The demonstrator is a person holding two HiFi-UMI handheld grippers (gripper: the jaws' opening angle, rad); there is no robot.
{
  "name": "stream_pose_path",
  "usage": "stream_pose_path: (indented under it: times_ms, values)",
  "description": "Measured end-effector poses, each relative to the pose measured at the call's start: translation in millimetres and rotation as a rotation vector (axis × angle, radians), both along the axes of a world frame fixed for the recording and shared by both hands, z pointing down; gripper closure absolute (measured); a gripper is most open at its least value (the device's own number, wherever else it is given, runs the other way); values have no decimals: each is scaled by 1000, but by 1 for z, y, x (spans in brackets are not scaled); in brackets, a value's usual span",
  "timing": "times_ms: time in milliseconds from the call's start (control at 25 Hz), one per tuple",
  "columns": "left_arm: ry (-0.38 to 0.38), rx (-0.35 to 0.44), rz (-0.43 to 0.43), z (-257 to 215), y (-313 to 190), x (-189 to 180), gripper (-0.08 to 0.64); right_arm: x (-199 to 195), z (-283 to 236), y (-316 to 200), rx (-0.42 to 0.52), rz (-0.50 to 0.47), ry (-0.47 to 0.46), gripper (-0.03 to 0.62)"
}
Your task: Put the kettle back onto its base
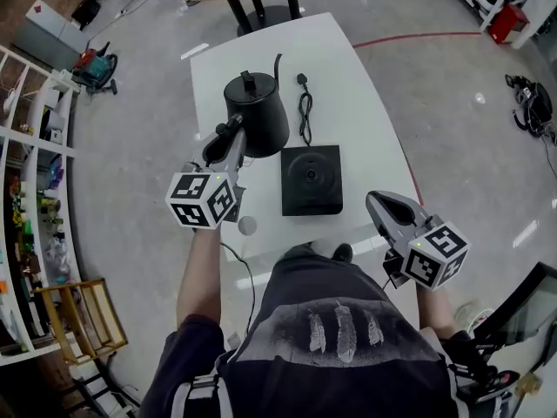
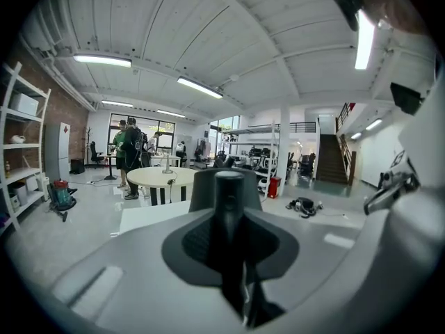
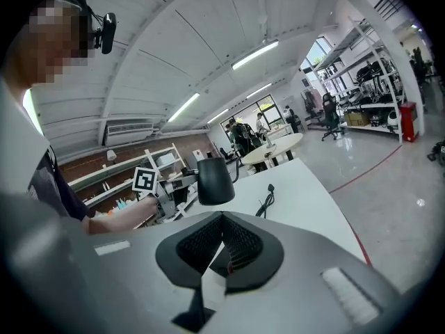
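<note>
Gripping the handle of the black kettle (image 1: 259,111), the left claw (image 1: 224,139) is clamped tight, with the kettle body just beyond its tips and the spout pointing away. The square black base (image 1: 311,179) lies flat on the white table (image 1: 365,103), just right of the left claw and apart from the kettle, with the power cord (image 1: 305,110) beyond it. The right claw (image 1: 383,204) sits near the base's right side, jaws together and nothing between them.

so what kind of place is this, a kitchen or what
Probably an open lab or workshop: racks of equipment, a staircase to a mezzanine, and a polished floor with a red line.
</note>
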State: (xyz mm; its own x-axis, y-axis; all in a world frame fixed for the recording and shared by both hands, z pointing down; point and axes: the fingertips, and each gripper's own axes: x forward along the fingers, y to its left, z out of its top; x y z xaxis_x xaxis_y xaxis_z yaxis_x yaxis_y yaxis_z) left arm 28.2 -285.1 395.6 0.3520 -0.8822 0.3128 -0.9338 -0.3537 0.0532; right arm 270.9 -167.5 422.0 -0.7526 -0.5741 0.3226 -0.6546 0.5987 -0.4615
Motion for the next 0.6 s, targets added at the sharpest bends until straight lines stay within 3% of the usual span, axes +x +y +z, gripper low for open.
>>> stream_pose_path:
  times_ms: [360,600]
  values:
    - [-10,-30,55,11,36,46,505,22,12,34,-20,-29,-7,592]
    - [-1,-33,112,21,32,61,505,32,15,35,-16,14,14,592]
